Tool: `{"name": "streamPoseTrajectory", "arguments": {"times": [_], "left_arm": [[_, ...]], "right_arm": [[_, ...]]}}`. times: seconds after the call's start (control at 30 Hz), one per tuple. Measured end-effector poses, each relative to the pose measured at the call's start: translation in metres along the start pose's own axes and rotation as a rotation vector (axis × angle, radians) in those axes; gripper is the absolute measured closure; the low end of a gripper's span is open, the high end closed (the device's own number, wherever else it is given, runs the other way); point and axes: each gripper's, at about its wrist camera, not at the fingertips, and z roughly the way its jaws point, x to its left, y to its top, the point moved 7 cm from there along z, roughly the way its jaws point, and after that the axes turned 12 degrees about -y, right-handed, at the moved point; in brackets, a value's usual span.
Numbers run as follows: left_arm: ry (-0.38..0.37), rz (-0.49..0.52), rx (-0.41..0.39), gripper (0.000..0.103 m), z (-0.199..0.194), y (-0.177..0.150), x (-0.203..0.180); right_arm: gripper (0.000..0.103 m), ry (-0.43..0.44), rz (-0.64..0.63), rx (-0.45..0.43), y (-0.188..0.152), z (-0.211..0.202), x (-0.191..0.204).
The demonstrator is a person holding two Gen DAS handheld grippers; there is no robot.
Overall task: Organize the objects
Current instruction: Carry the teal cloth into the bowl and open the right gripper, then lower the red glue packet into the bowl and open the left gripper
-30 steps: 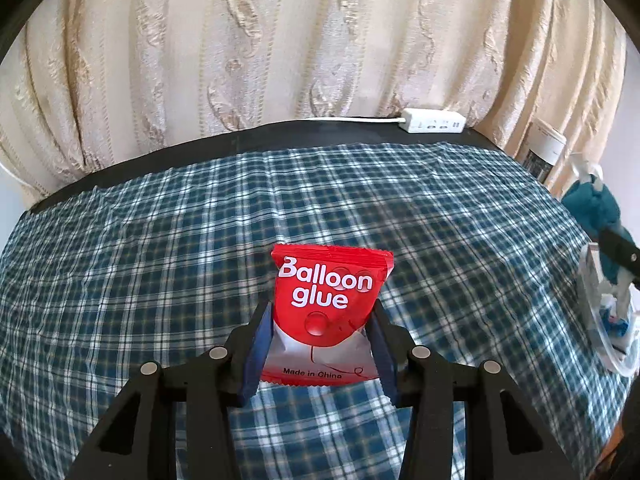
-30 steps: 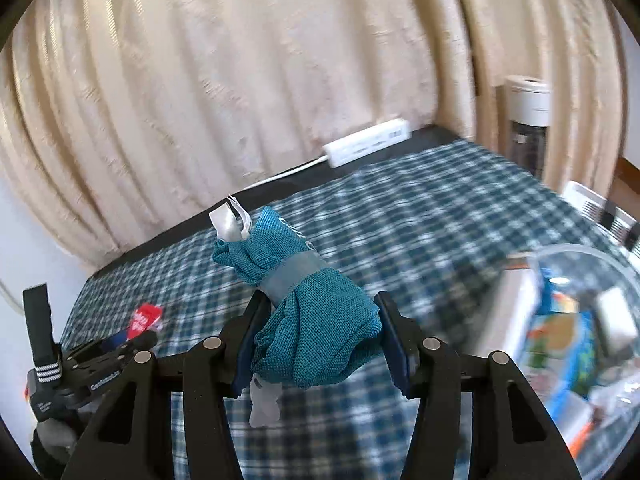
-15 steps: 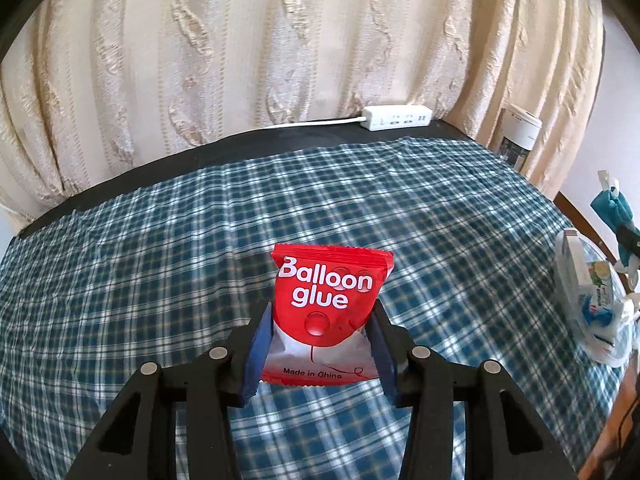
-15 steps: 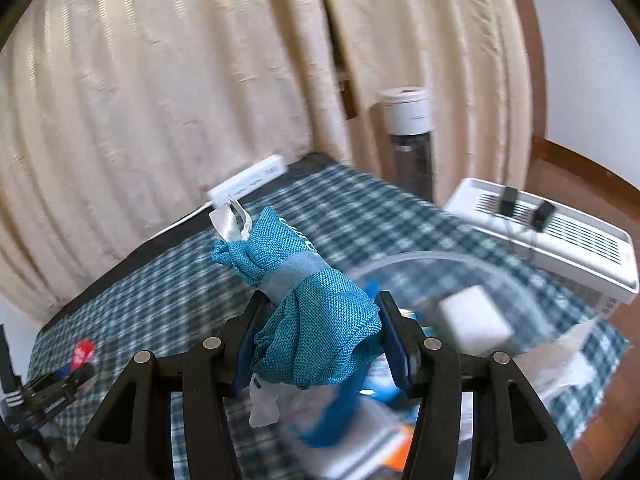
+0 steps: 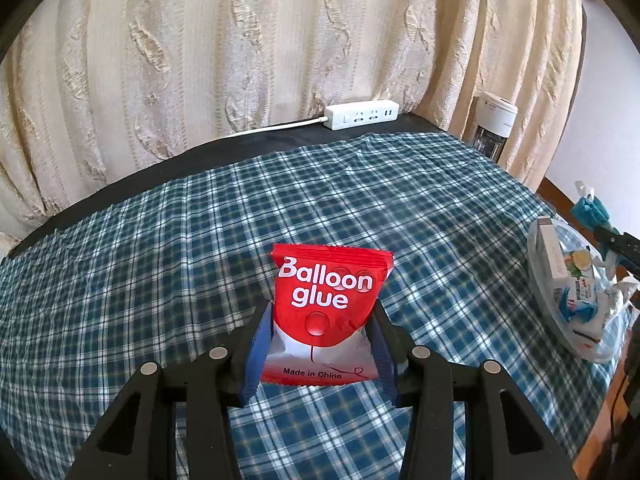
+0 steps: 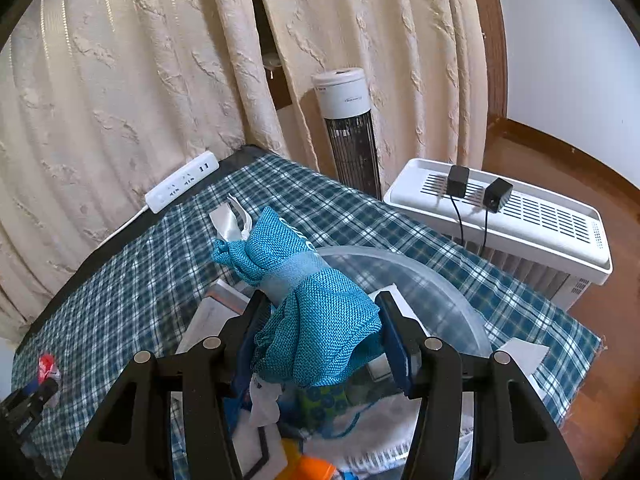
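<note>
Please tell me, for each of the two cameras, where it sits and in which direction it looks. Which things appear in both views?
Left wrist: sits behind the left gripper, looking down across the checked cloth toward the curtain; its jaws hold the red packet.
Right wrist: sits behind the right gripper, looking down into the clear tub; its jaws hold the teal cloth bundle.
Shared: power strip, tower fan, tub, cloth, both held items.

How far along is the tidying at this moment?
Done: the clear bin already holds boxes and packets. In hand: the right gripper holds the teal cloth bundle over that bin, and the left gripper grips the red Balloon glue packet above the plaid tablecloth. Left: dropping both in.
</note>
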Motion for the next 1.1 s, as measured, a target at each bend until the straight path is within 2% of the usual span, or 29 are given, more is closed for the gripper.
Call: {"name": "streamPoseTrajectory", "arguments": {"times": [0.23, 0.4, 0.53, 0.8, 1.1], "left_arm": [[-0.002, 0.016, 0.004, 0.054, 0.002, 0.002, -0.012], [-0.009, 0.034, 0.007, 0.054, 0.004, 0.004, -0.023], [-0.027, 0.057, 0.012, 0.054, 0.007, 0.006, -0.039], [-0.092, 0.148, 0.021, 0.054, 0.014, 0.014, -0.094], [-0.197, 0.274, 0.031, 0.054, 0.024, 0.026, -0.179]], "right_arm": [[0.042, 0.032, 0.028, -0.003, 0.004, 0.0, 0.001], [0.038, 0.06, 0.043, -0.046, 0.009, -0.013, 0.0], [0.037, 0.085, 0.038, -0.117, 0.014, -0.035, 0.001], [0.027, 0.123, 0.027, -0.279, 0.021, -0.083, -0.003], [0.024, 0.112, 0.084, -0.343, 0.025, -0.102, -0.042]]}}
